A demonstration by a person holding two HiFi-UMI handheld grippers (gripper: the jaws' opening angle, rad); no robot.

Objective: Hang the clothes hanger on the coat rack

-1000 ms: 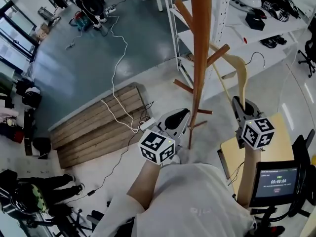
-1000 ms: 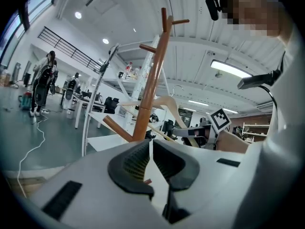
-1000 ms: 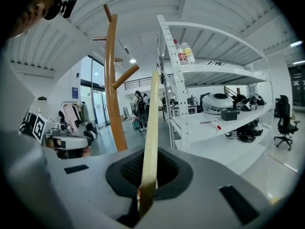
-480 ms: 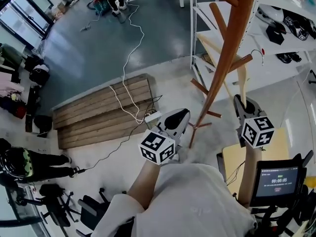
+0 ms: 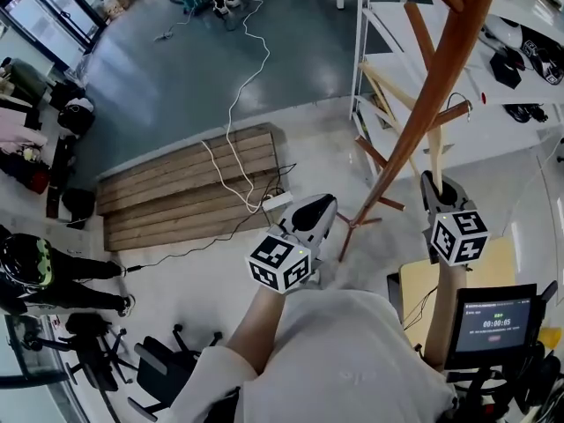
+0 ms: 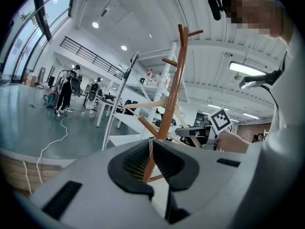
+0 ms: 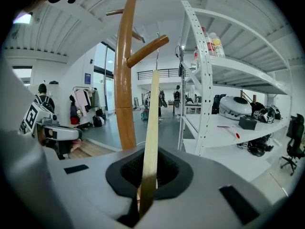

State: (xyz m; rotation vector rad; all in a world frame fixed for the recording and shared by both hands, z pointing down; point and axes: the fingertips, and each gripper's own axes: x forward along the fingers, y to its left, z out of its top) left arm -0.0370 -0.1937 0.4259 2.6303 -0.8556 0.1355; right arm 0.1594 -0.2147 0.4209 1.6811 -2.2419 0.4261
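The tall brown wooden coat rack (image 5: 441, 69) runs from the top right down to its feet near the picture's middle. My right gripper (image 5: 434, 181) is shut on the lower end of a pale wooden clothes hanger (image 5: 434, 144). The hanger rises right beside the pole and crosses it near a side peg. In the right gripper view the hanger (image 7: 153, 109) stands clamped between the jaws of the right gripper (image 7: 148, 168), with the rack's pole (image 7: 125, 80) just to its left. My left gripper (image 5: 324, 203) is shut and holds nothing; it sits left of the rack's feet. In its own view the left gripper (image 6: 150, 142) faces the rack (image 6: 170, 99).
A white metal shelving unit (image 5: 370, 25) stands right behind the rack, with gear on its shelves. A wooden pallet (image 5: 194, 192) and a white cable (image 5: 233, 104) lie on the floor to the left. A small screen (image 5: 489, 324) sits at bottom right, an office chair (image 5: 167, 368) at bottom left.
Both grippers have moved nearer the rack, the right still gripping the hanger. The pole has shifted right in the head view and now runs close beside the hanger.
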